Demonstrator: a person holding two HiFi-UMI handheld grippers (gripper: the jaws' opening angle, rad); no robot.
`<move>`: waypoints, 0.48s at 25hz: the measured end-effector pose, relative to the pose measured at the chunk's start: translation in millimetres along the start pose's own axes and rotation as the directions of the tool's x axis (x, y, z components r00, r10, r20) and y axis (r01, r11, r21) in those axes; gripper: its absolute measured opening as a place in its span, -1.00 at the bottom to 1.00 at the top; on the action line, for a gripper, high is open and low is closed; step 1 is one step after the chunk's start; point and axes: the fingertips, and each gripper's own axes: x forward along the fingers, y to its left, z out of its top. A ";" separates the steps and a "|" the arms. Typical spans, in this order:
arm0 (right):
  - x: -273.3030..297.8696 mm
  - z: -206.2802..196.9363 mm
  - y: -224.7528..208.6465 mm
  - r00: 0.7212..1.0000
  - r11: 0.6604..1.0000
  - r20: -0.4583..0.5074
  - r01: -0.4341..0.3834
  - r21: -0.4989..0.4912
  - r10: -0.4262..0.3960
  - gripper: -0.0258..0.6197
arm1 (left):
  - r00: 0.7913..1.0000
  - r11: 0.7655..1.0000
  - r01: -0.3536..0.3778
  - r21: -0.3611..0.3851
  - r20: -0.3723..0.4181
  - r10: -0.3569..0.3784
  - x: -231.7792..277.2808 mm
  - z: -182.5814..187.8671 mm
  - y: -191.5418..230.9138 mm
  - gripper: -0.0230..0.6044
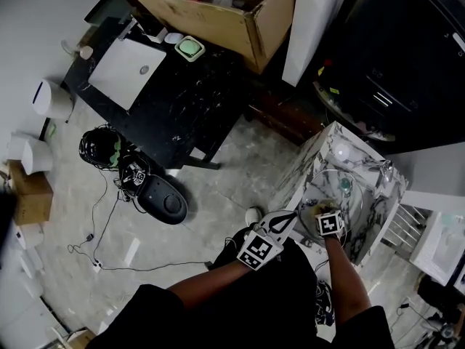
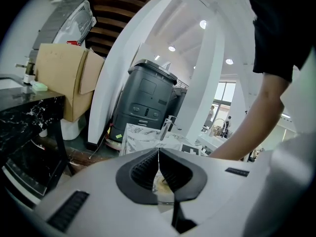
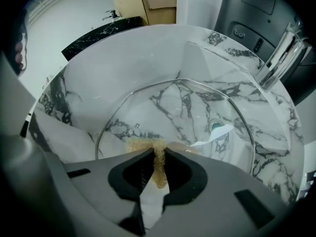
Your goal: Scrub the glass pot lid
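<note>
Standing beside the person, I noted the following.

Head view: the person leaned over a marble sink (image 1: 338, 132) at the right of the room. The glass lid (image 1: 343, 193) lay flat inside the sink. The right gripper (image 1: 320, 210) reached down into the sink at the lid's near edge. The left gripper (image 1: 285, 219) was held just beside it, at the sink's near rim.

Left gripper view: its jaws were pressed together, tip to tip, with nothing seen between them. It pointed across the sink toward the tap (image 2: 166, 127). I could not confirm any contact with the lid.

Right gripper view: its jaws were clamped on a yellowish sponge (image 3: 157, 168). The sponge's front edge touched the lid near its closest rim. The lid's metal rim showed as a full ring, with the drain (image 3: 215, 126) visible through the glass.

Assessment: scrubbing appeared to be under way at the near edge only. No foam or water was visible, and the glass showed no marks to tell cleaned parts from uncleaned. I judged most of the lid's surface as yet to be covered.
</note>
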 end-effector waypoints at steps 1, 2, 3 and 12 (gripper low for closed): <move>1.3 1.2 1.3 1.000 1.000 -0.003 -0.003 0.007 0.003 -0.73 | 1.000 1.000 0.007 -0.002 0.002 -0.007 0.1 0.1 1.8 -0.87; 2.6 4.1 0.8 1.000 1.000 0.000 0.001 0.005 -0.001 -0.72 | 1.000 1.000 0.012 -0.006 0.004 -0.012 0.3 0.2 4.0 -0.87; 4.2 8.3 -0.2 1.000 1.000 0.011 0.009 -0.001 -0.009 -0.72 | 1.000 1.000 0.016 -0.009 0.005 -0.016 0.1 0.2 6.4 -0.87; 8.4 31.1 6.9 0.998 0.998 0.033 0.046 -0.030 -0.045 -0.73 | 0.999 1.000 0.021 -0.005 0.029 -0.021 -2.0 17.3 32.0 -0.87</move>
